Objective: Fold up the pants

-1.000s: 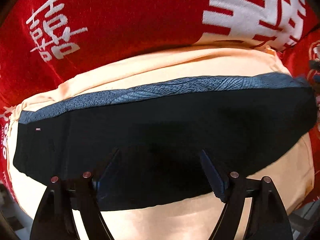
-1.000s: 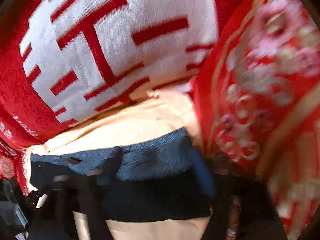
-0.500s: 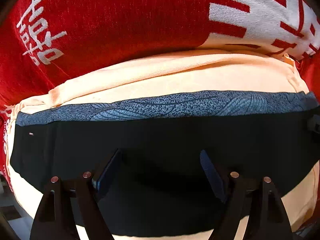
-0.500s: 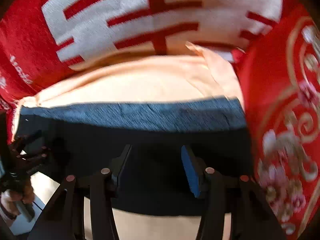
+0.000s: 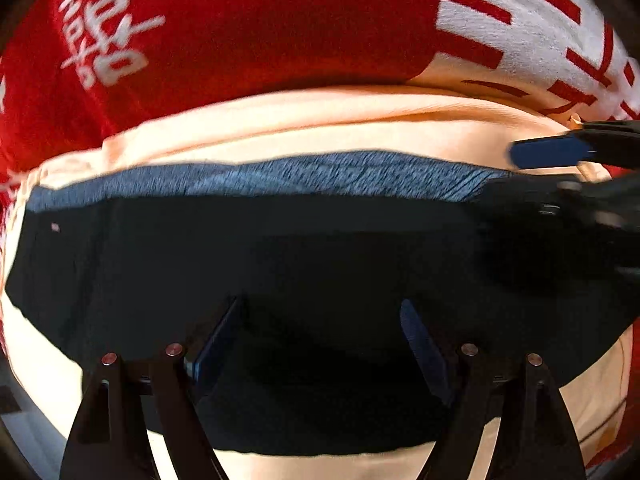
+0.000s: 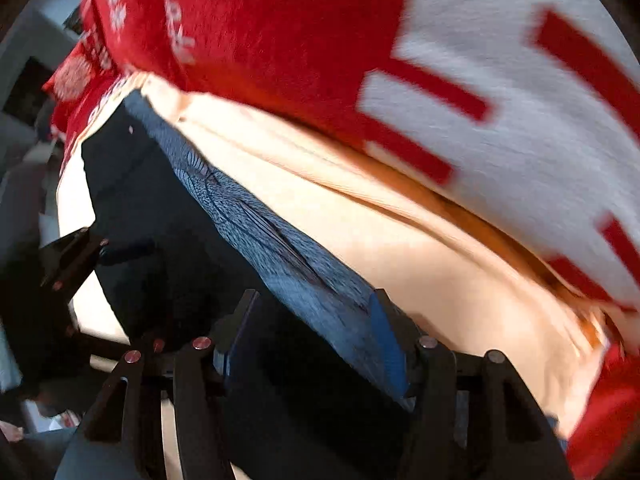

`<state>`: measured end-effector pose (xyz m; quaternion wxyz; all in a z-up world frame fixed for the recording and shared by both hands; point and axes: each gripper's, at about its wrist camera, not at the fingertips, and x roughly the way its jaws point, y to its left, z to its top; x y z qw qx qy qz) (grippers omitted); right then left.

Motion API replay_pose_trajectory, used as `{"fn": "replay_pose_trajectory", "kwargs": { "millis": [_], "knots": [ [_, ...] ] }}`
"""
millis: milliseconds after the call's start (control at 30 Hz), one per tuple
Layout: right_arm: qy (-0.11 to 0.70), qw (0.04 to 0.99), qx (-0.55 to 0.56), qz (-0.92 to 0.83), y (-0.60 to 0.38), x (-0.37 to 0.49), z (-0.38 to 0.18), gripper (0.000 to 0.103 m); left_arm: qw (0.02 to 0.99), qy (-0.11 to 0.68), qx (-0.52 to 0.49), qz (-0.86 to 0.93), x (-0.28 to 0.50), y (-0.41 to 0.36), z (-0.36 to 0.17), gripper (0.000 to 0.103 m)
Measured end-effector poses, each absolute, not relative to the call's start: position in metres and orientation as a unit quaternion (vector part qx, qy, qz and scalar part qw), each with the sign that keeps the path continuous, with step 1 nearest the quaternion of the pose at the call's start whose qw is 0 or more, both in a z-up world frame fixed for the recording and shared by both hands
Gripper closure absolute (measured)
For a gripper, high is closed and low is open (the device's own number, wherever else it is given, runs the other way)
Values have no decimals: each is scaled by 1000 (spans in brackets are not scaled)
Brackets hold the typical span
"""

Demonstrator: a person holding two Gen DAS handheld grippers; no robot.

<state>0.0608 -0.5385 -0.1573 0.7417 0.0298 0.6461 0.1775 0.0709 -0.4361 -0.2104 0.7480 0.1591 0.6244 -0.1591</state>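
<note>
The pants (image 5: 280,264), dark with a grey patterned waistband (image 5: 280,176), were laid flat across a peach cloth (image 5: 340,128) spread over a red blanket with white characters (image 5: 240,20). They were judged to be light, soft and limp, likely to sag and crease wherever unsupported, so that a hold at the two ends of the waistband, or at matching corners, was thought best for carrying an even fold. The left gripper (image 5: 320,344) was pointed straight down over the middle of the dark fabric; its jaws were seen spread wide and opening further, with the cloth lying beneath them and nothing pinched. The right gripper (image 6: 312,340) was tilted steeply downward at the waistband end, rolled so that the band ran diagonally across its view; its jaws were opening, with the band's edge lying between the blue pads (image 6: 386,344) but not visibly pressed. In the left view, the right gripper (image 5: 568,168) was seen blurred at the band's right end.
</note>
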Motion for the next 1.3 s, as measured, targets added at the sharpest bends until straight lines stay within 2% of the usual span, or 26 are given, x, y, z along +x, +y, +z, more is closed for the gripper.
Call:
{"fn": "replay_pose_trajectory", "kwargs": {
  "millis": [33, 67, 100, 133, 233, 333, 367, 400, 600, 733, 833, 933, 967, 1033, 1167, 1300],
  "knots": [
    [660, 729, 27, 179, -534, 64, -167, 48, 748, 626, 156, -156, 70, -433, -211, 20],
    [680, 712, 16, 174, -530, 67, -179, 78, 746, 629, 152, -155, 70, -430, -212, 19],
    [686, 707, 11, 170, -528, 70, -184, 88, 745, 632, 151, -152, 70, -427, -211, 19],
    [682, 712, 16, 168, -528, 71, -181, 92, 748, 630, 150, -148, 71, -424, -208, 19],
    [661, 736, 20, 148, -530, 78, -167, 93, 764, 613, 143, -143, 72, -415, -200, 19],
    [677, 723, 34, 136, -533, 87, -178, 86, 751, 633, 144, -116, 80, -410, -214, 19],
    [688, 715, 40, 121, -536, 87, -182, 78, 749, 639, 134, -113, 83, -407, -215, 19],
    [687, 717, 50, 105, -544, 81, -180, 75, 750, 639, 127, -114, 90, -402, -211, 19],
    [627, 764, 147, -37, -624, 36, -142, 75, 781, 591, 160, -121, 120, -404, -192, 19],
    [658, 728, 140, -129, -675, 6, -169, 75, 776, 602, 166, -92, 162, -402, -214, 19],
    [634, 732, 171, -180, -703, -27, -167, 78, 773, 614, 139, -76, 169, -380, -227, 9],
    [602, 742, 226, -191, -703, -60, -137, 52, 769, 618, 142, -74, 166, -365, -221, 9],
    [586, 748, 257, -176, -698, -75, -128, 38, 767, 619, 153, -71, 163, -362, -218, 9],
    [572, 747, 296, -163, -685, -103, -121, 37, 764, 620, 164, -76, 158, -357, -215, 9],
    [571, 708, 376, -178, -665, -147, -145, 37, 759, 618, 191, -81, 145, -352, -218, 9],
    [534, 689, 449, -199, -667, -158, -167, 43, 760, 616, 193, -76, 139, -352, -220, 9]
  ]
}}
